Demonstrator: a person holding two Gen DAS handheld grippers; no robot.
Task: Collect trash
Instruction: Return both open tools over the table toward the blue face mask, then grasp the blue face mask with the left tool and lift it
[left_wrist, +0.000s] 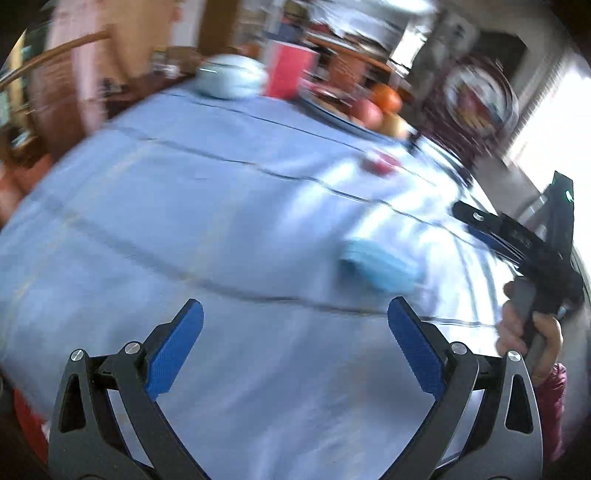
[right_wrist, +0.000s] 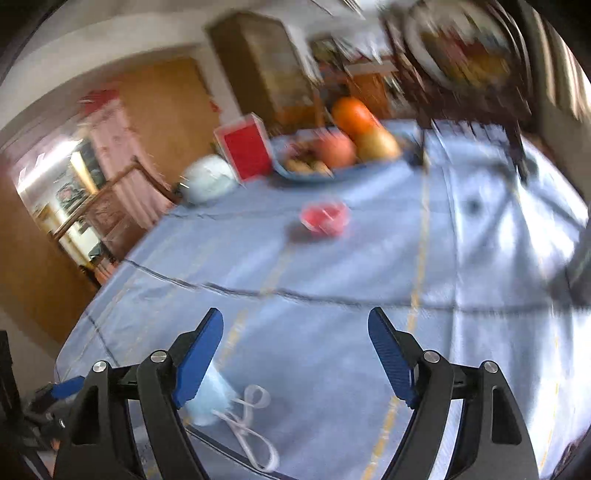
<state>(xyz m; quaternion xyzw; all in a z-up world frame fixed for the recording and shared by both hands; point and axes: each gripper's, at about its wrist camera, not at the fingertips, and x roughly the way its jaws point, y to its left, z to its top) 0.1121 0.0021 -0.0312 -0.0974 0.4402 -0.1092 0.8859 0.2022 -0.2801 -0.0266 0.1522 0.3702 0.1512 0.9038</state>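
blue face mask (right_wrist: 210, 398) lying on the tablecloth (right_wrist: 332, 266) right by the right gripper's (right_wrist: 295, 354) left finger, jaws spread wide and empty, left gripper (left_wrist: 295, 347) gaping too, mask partly hidden behind the finger, everything pretty blurry

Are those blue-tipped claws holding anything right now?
No. The left gripper and right gripper are open and empty; the crumpled light-blue face mask lies on the tablecloth.
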